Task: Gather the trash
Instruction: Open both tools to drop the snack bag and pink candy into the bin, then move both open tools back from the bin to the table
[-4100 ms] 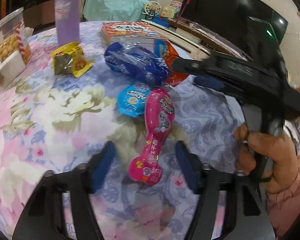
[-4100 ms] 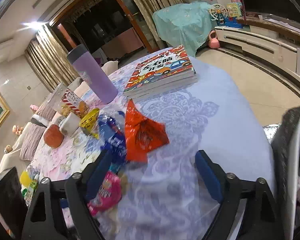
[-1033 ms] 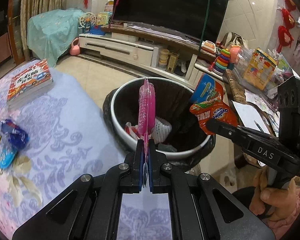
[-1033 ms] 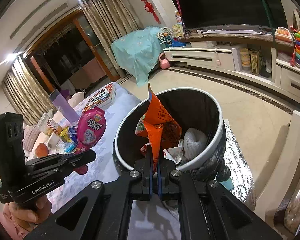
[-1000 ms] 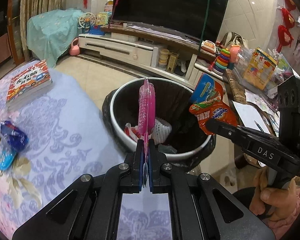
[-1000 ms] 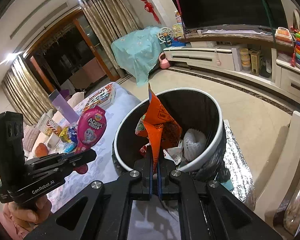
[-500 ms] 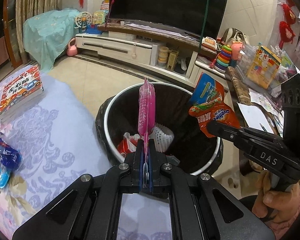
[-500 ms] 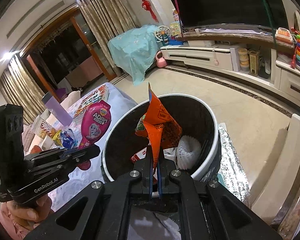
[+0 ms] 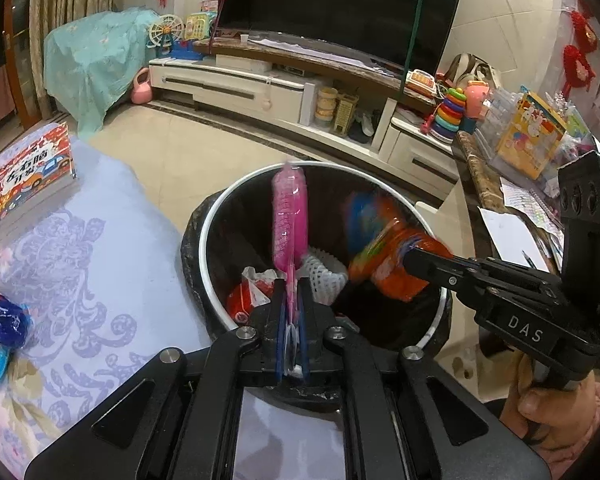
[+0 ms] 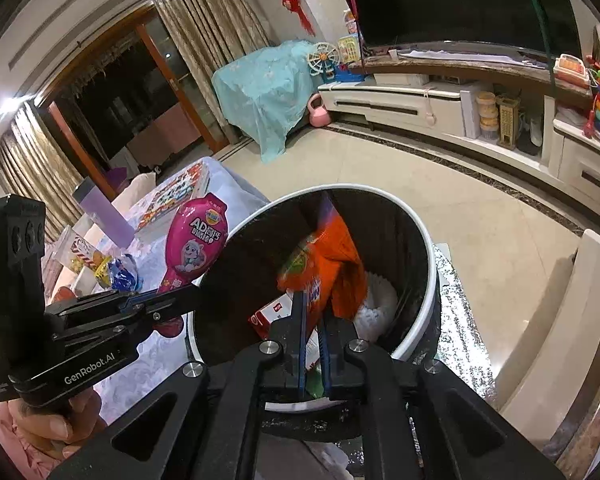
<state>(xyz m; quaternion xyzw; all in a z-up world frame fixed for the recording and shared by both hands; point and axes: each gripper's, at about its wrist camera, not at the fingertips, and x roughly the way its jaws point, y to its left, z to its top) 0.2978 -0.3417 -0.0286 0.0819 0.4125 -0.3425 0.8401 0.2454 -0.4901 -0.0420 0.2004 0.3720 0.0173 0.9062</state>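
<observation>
The pink packet [image 9: 289, 216] is clamped by the left gripper [image 9: 291, 322] over the bin's near rim [image 9: 212, 292]; the blurred orange wrapper [image 10: 327, 264] sits between the slightly parted fingers of the right gripper [image 10: 314, 340], its lower end hidden.

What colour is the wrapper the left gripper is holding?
Bright pink wrapper, clearest in the right wrist view.

Both wrist views look forward and down at close range into the trash bin [image 9: 204, 248] [image 10: 428, 264] at frame centre, the shared region, each showing the opposite gripper at its edge.
</observation>
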